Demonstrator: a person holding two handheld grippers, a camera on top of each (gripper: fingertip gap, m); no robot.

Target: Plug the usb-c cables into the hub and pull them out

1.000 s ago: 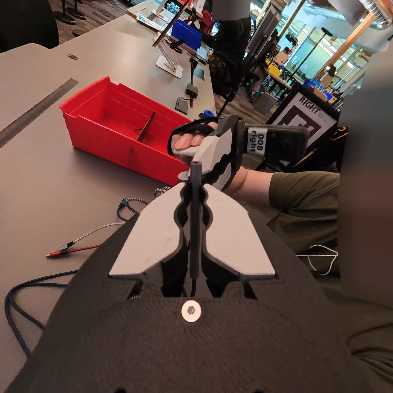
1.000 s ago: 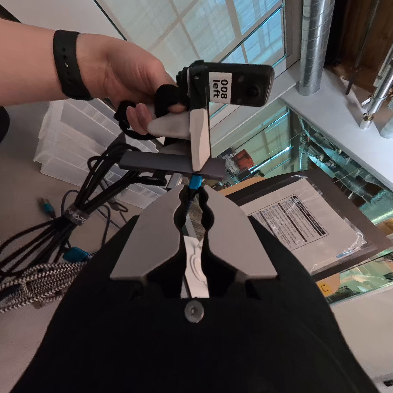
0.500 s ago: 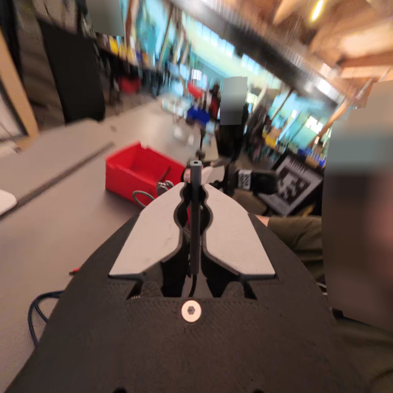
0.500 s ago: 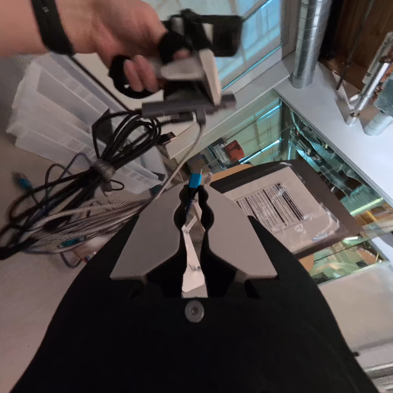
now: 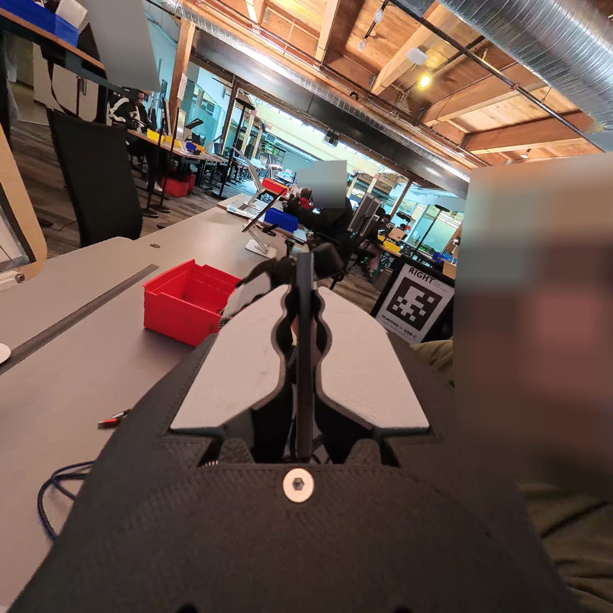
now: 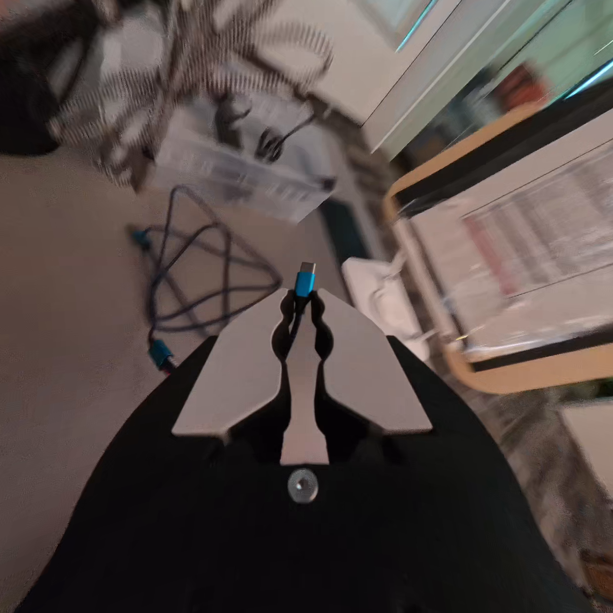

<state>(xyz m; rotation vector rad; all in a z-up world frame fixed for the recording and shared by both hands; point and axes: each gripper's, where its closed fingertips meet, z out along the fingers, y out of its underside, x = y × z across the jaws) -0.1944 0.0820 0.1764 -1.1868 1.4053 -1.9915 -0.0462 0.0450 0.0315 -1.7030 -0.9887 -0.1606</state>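
My left gripper point(image 5: 304, 292) is shut on the dark grey hub point(image 5: 304, 348), which stands edge-on between the fingers and sticks out past the tips. The right gripper shows blurred behind it in the left wrist view point(image 5: 262, 285), near the red bin. My right gripper point(image 6: 302, 292) is shut on a blue usb-c cable point(image 6: 304, 282); its blue plug with a bare metal tip points forward, free of the hub. The hub is out of the right wrist view.
A red bin point(image 5: 185, 298) sits on the grey table point(image 5: 83, 358). A red-tipped cable end point(image 5: 112, 422) lies near my left gripper. Loose blue cables point(image 6: 199, 278), a clear plastic box point(image 6: 252, 179) and a white object point(image 6: 381, 298) lie ahead of my right gripper. A marker sign point(image 5: 414, 305) stands at the right. Tip to tip, the grippers are about 20 cm apart.
The blue plug has come out of the hub and the grippers have moved apart. My left gripper tilted up with the hub; my right gripper swung down toward the table.
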